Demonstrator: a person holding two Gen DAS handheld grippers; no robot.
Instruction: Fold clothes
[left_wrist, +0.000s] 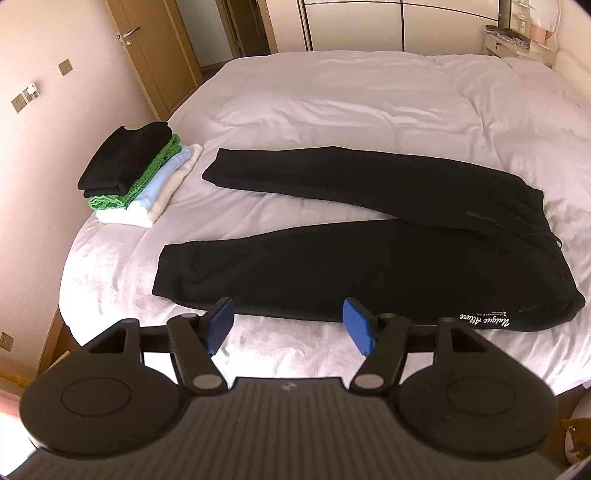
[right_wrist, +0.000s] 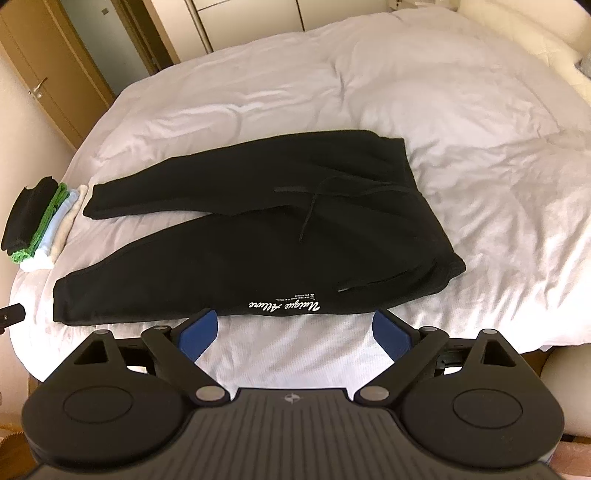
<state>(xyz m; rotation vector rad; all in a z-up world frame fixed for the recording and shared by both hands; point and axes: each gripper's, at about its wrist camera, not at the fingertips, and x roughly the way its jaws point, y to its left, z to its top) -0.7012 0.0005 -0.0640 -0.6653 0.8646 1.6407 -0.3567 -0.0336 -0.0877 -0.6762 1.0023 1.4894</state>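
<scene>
Black sweatpants (left_wrist: 369, 258) (right_wrist: 258, 236) lie spread flat on the white bed, legs pointing left and waistband to the right, with white script lettering near the front hem of the waist. My left gripper (left_wrist: 288, 326) hovers just in front of the near leg, open, with only bedsheet between its blue pads. My right gripper (right_wrist: 293, 332) is held near the lettering and waistband corner, wide open, nothing between its pads. A black drawstring lies loose across the waist.
A stack of folded clothes (left_wrist: 136, 173) (right_wrist: 40, 225), black on top of green, light blue and cream, sits at the bed's left edge. The white duvet (left_wrist: 369, 103) stretches behind the pants. A wooden door and wall stand to the left.
</scene>
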